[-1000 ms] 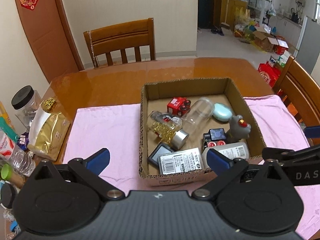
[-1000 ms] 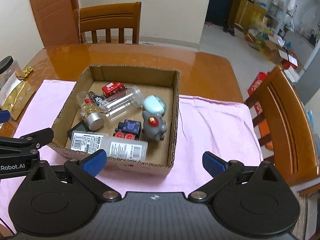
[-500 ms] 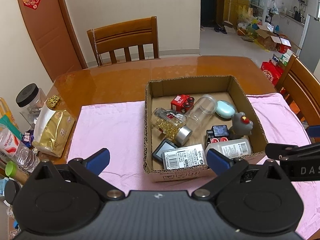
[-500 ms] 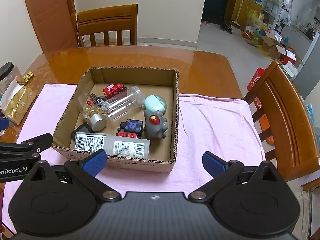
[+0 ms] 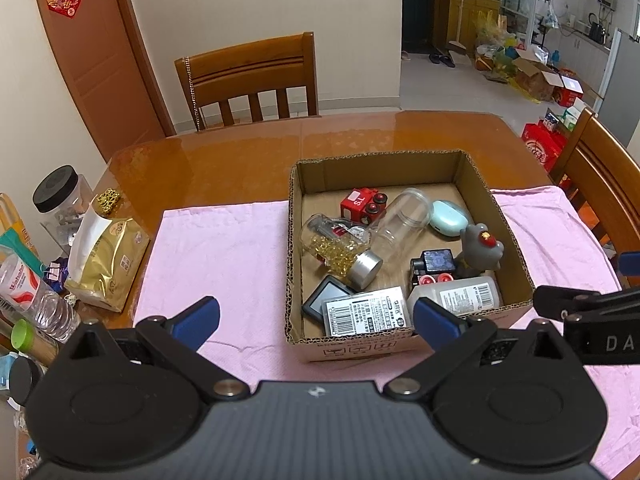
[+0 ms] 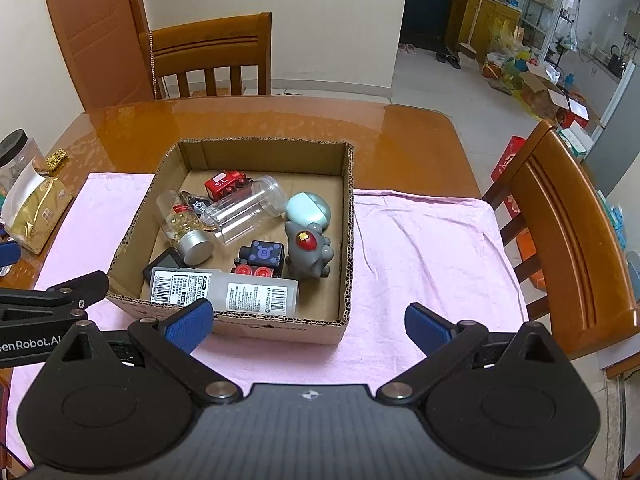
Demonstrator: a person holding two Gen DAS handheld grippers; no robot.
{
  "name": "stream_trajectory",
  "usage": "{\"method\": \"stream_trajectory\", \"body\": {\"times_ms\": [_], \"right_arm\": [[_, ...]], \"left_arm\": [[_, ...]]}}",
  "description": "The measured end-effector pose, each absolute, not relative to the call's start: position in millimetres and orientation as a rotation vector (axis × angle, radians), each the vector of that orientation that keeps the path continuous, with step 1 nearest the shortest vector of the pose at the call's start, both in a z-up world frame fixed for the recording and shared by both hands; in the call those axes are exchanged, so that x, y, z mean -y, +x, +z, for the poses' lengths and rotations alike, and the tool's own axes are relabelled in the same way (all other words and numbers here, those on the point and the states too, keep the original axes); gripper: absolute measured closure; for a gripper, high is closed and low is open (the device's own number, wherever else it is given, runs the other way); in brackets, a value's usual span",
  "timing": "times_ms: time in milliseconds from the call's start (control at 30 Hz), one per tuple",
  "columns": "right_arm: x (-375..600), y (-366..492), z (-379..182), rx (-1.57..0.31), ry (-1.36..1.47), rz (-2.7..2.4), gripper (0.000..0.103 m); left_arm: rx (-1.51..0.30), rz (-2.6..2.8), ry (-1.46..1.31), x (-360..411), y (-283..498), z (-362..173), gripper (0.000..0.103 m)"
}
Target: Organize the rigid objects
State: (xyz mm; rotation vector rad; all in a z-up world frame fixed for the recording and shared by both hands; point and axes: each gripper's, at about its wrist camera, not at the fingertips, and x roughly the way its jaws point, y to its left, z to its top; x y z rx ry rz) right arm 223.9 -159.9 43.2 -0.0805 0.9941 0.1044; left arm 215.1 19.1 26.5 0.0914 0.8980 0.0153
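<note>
An open cardboard box [image 5: 516,252] [image 6: 347,216] sits on a pink cloth [image 5: 224,248] [image 6: 432,248]. Inside lie a red toy train [image 5: 362,204] [image 6: 224,183], a clear empty jar [image 5: 400,220] [image 6: 244,212], a bottle of yellow capsules [image 5: 340,250] [image 6: 184,224], a mint oval case [image 5: 448,222] [image 6: 310,208], a grey figurine [image 5: 480,248] [image 6: 310,250], a black toy car [image 5: 432,266] [image 6: 260,258], a white labelled bottle [image 5: 368,314] [image 6: 224,292] and a dark flat device [image 5: 326,302]. My left gripper [image 5: 316,320] is open before the box's near-left wall. My right gripper [image 6: 308,322] is open at its near-right corner. Neither holds anything.
On the brown wooden table [image 5: 224,168], left of the cloth: a gold pouch [image 5: 108,256] [image 6: 34,212], a black-lidded jar [image 5: 60,196], a water bottle [image 5: 36,296]. Wooden chairs stand at the far side [image 5: 248,76] [image 6: 208,56] and at the right [image 6: 560,232].
Both grippers have pulled back and risen a little from the box, so it looks smaller and farther. Both stay open; the box's contents have not moved.
</note>
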Motion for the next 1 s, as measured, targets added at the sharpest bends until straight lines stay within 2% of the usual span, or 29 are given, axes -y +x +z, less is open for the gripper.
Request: {"method": "stream_trajectory", "body": {"times_ms": [1000], "right_arm": [[161.7,220.1,45.9,-0.985,-0.083,0.111,0.000]], "left_arm": [[-0.896,0.020,0.105,-12.0,211.5,30.1,0.001]]}}
